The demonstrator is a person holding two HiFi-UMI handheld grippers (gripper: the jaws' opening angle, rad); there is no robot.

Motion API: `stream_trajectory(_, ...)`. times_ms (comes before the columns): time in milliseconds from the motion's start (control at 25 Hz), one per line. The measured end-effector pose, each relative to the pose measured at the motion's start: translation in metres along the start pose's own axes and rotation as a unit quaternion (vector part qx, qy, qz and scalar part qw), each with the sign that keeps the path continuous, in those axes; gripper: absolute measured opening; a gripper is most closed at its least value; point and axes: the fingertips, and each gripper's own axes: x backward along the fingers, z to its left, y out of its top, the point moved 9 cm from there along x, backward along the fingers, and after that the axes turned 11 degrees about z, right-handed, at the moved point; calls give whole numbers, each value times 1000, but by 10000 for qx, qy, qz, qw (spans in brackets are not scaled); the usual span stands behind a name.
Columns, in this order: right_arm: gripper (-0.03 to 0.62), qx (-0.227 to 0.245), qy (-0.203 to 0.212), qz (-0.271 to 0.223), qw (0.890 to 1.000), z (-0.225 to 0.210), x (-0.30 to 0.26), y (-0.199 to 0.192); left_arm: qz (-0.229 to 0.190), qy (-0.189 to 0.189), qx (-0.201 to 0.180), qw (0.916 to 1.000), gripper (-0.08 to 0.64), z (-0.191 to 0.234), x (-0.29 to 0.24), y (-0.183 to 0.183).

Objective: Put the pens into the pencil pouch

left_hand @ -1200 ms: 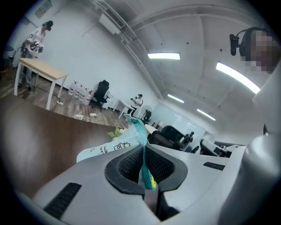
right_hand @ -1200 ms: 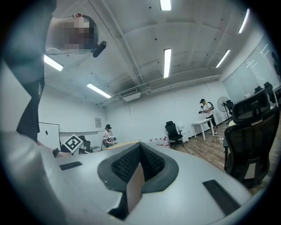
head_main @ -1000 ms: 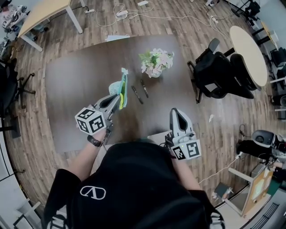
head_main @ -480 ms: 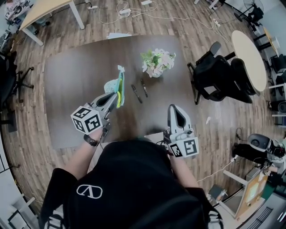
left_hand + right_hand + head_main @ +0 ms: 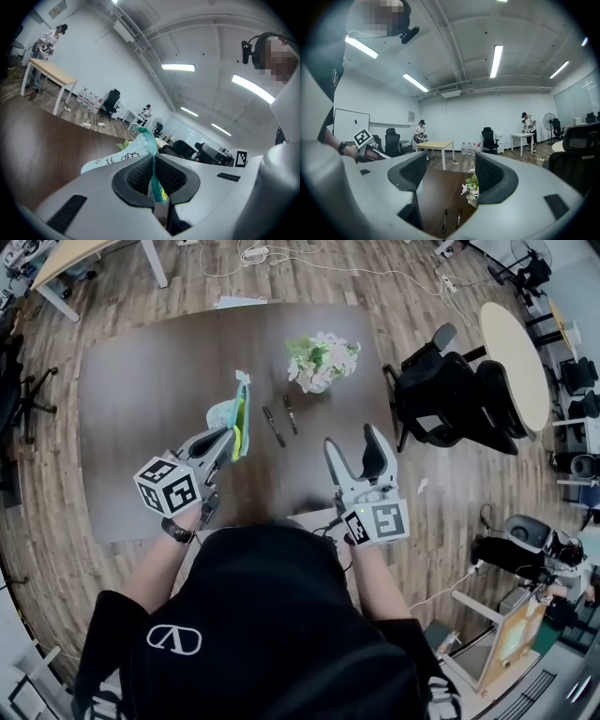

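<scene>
Left gripper (image 5: 228, 434) is pinching the pencil pouch (image 5: 236, 416); right gripper (image 5: 354, 448), empty jaws just opening, is facing the pens (image 5: 273, 427) and must grasp one next

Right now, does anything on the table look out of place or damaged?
Nothing stands out. The two pens lie side by side on the table near the flowers, and the pouch is pinched in the left gripper.

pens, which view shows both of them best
The head view: both pens lie whole on the table near the flowers. The right gripper view shows them small and low; the left gripper view misses them.
</scene>
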Motion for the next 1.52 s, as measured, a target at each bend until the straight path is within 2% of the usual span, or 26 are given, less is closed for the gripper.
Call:
stream_trajectory(120,304,33,60,377,9993,-7,-20,-4,20,4,73,10000,17,4,-3,-6)
stream_trajectory(240,302,138,194,962,9951,-16,-50,-13,37,37,120,9999,17,5,-1,-12)
stream_trajectory(440,288,200,535,2163,9746,-31,-111,-41,37,136,227,9996,17,8,5,-23)
stream_trajectory(680,264,89,943,3461,9334,-38,-181,-97,-23,329,424,9986,17,16,15,-39)
stream_trajectory(1000,242,-309,1206,4844,8659,-41,-253,-192,-120,547,722,9958,17,27,23,-60)
stream_trajectory(1280,229,-508,1131,5653,8155,-47,-289,-250,-137,648,996,9928,17,36,27,-83)
stream_trajectory(1520,167,-550,1003,6062,7871,-49,-304,-269,-145,681,1052,9920,17,37,27,-88)
